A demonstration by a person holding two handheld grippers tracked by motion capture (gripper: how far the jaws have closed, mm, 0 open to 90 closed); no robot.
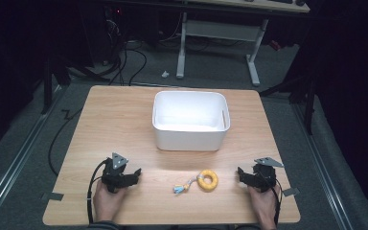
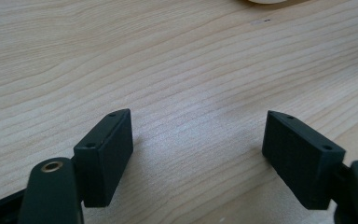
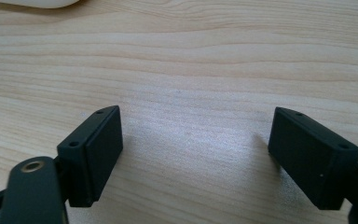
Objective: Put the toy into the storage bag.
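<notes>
Here, a white bin (image 1: 190, 122) stands at the middle of the wooden desk (image 1: 120, 120), toward its far side; its inside looks bare. Nearer the person, a yellow ring (image 1: 207, 180) with a short cord and blue tag lies between the two grippers. The left gripper (image 2: 198, 135) and right gripper (image 3: 196, 133) rest low over the desk, each with fingers (image 2: 107, 154) spread wide, holding nothing.
</notes>
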